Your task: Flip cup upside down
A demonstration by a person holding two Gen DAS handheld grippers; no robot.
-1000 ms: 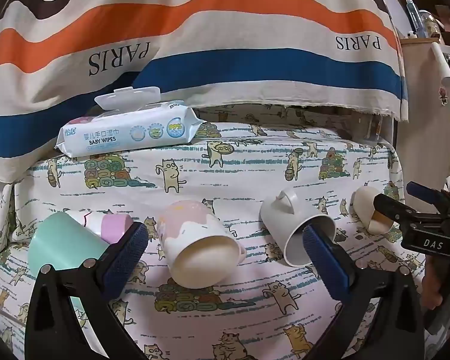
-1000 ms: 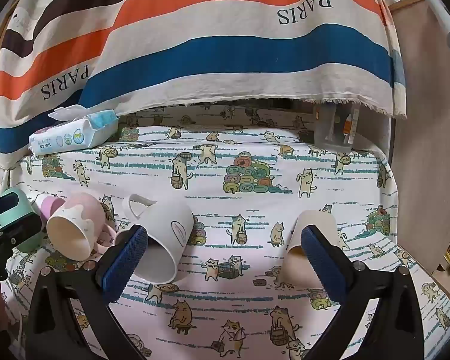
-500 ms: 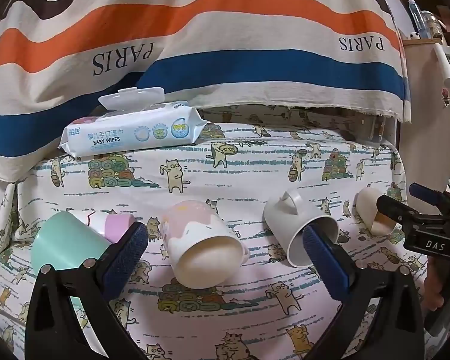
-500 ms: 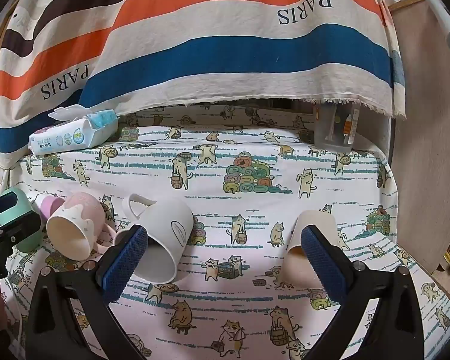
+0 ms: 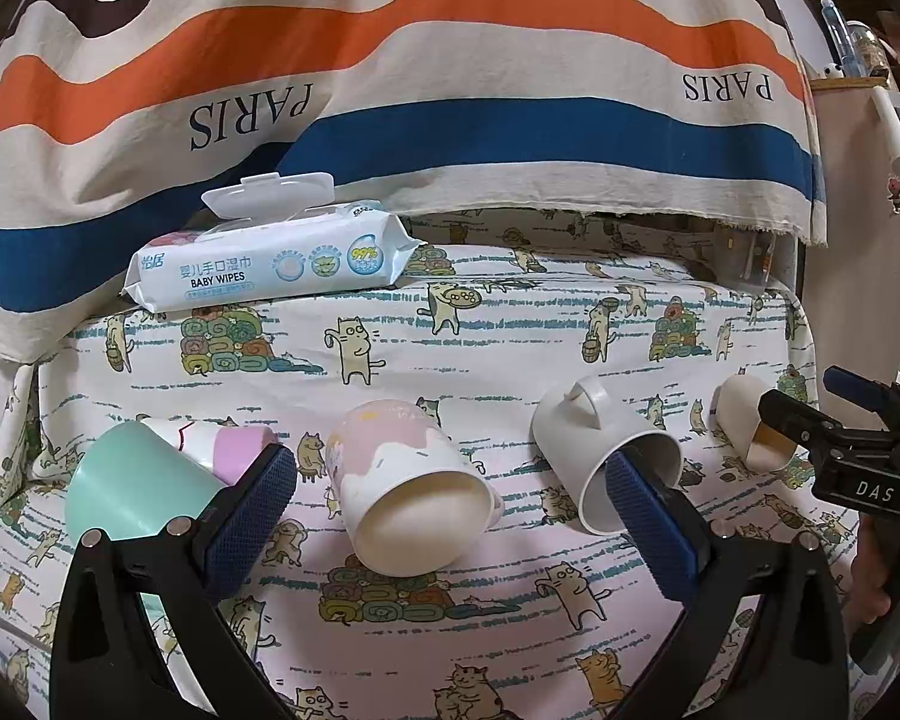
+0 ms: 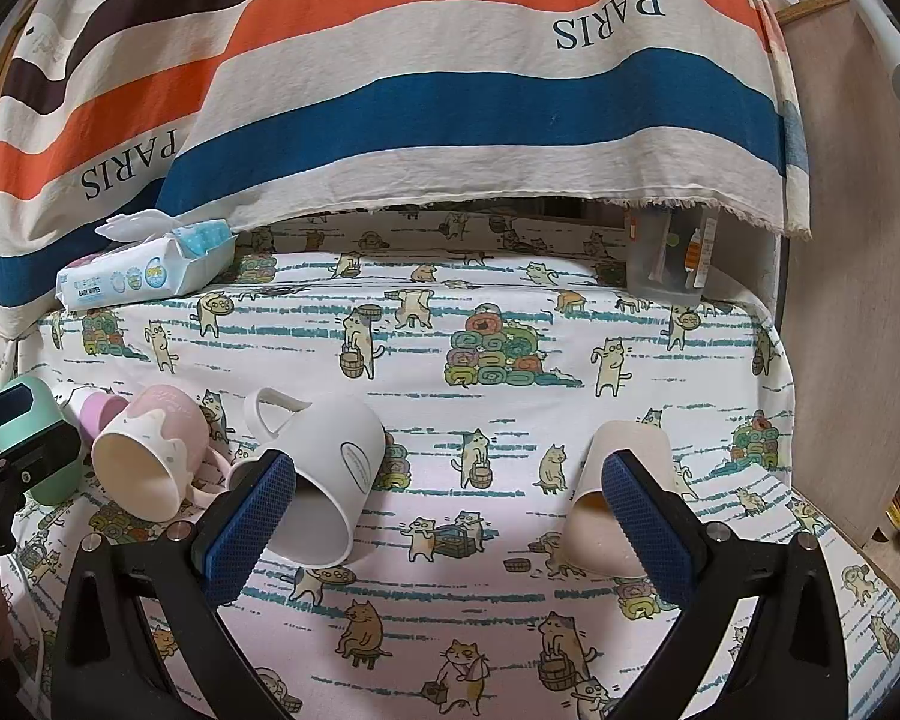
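Several cups lie on their sides on the cat-print cloth. A pink-and-white mug (image 5: 411,483) lies mouth toward me, between the open fingers of my left gripper (image 5: 450,516). A white mug (image 5: 612,456) lies to its right, a mint cup (image 5: 129,489) and a small pink cup (image 5: 234,450) to its left. In the right wrist view my right gripper (image 6: 450,519) is open and empty above the cloth, between the white mug (image 6: 330,480) and a beige paper cup (image 6: 618,504). The pink mug (image 6: 150,456) lies at left.
A baby wipes pack (image 5: 270,264) lies at the back left under a striped PARIS cloth (image 5: 450,90). A clear container (image 6: 672,264) stands at the back right. A wooden panel (image 6: 852,300) borders the right side. The right gripper shows in the left wrist view (image 5: 858,456).
The left wrist view has shifted slightly; the cups sit a little lower and to the right in it. The right gripper and the cups have not moved.
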